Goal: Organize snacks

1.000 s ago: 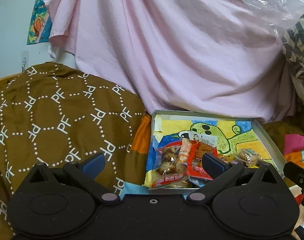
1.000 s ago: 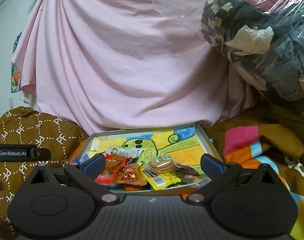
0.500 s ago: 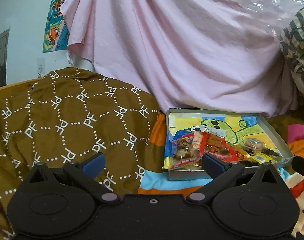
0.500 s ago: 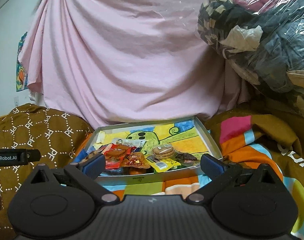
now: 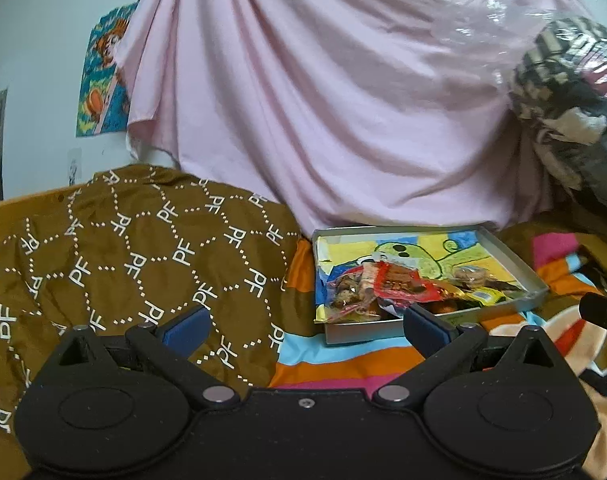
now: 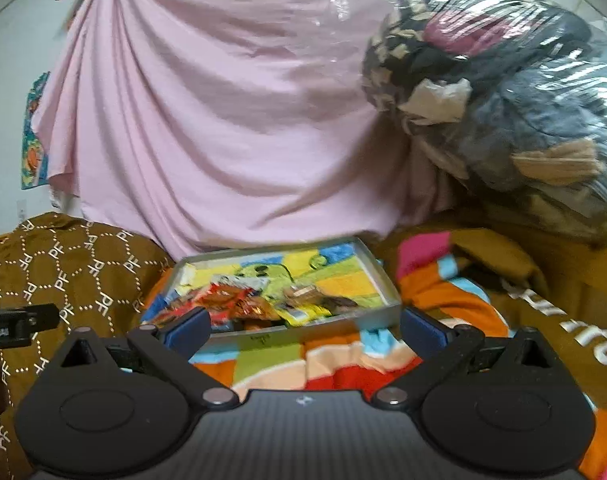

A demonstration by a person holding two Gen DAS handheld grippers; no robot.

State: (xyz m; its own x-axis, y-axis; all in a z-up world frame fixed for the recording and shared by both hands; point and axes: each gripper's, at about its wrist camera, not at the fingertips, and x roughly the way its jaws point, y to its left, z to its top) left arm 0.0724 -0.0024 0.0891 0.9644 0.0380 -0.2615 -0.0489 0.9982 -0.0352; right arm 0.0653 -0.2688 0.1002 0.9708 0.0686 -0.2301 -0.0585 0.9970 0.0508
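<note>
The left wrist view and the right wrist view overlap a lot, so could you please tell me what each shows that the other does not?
Only the left wrist view shows the bare brown patterned cloth between the open left gripper fingers. Only the right wrist view shows the whole plastic-wrapped bundle and the open right gripper framing the tray. Both show the tray of snack packets and the pink sheet.

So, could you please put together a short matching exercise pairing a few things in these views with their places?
Things:
1. shallow grey metal tray
2. red crinkly snack packets
3. brown PF-patterned cloth
4. clear plastic bag of clothes

Places:
A. left of the tray
B. on the striped blanket
C. up at the right
D. inside the tray

Pairs: 1-B, 2-D, 3-A, 4-C
</note>
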